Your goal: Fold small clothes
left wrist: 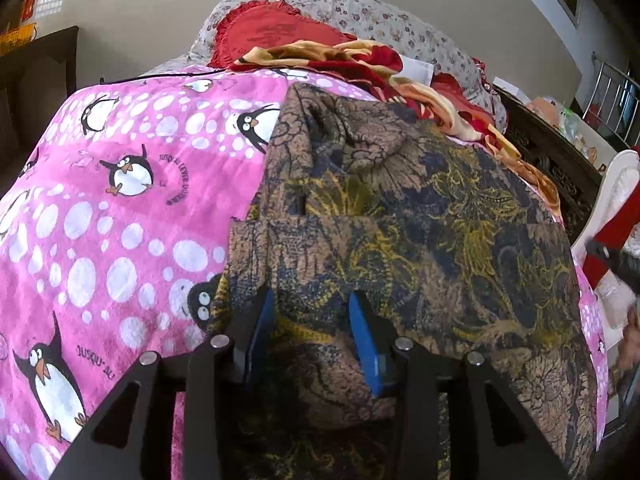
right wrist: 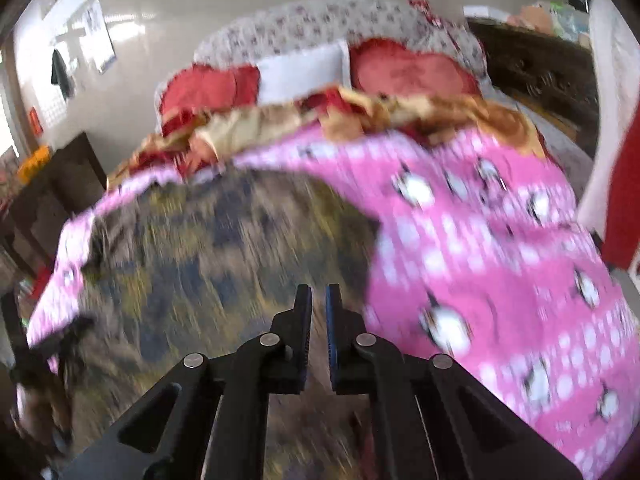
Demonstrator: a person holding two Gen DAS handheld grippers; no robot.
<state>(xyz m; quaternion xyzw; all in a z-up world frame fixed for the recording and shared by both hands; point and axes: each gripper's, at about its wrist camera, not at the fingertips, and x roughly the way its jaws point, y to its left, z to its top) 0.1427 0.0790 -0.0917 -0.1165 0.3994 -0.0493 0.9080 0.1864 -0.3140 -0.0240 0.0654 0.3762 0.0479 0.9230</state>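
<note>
A brown, blue and yellow patterned garment point(left wrist: 400, 208) lies spread on a pink penguin blanket point(left wrist: 120, 220) that covers a bed. My left gripper point(left wrist: 312, 300) sits at the garment's near edge. A bunched fold of the cloth fills the gap between its blue pads point(left wrist: 364, 332), and cloth drapes over its left fingertip. The right wrist view is blurred. In it my right gripper point(right wrist: 318, 292) hovers above the garment point(right wrist: 200, 248), jaws shut with nothing in them. The pink blanket point(right wrist: 500, 260) lies to its right.
A crumpled red and gold blanket point(left wrist: 340, 56) and red frilled pillows point(left wrist: 272, 28) lie at the far end of the bed. Dark carved wooden furniture point(left wrist: 552, 152) stands on the right. A person's red and white clothing point(left wrist: 616, 208) shows at the right edge.
</note>
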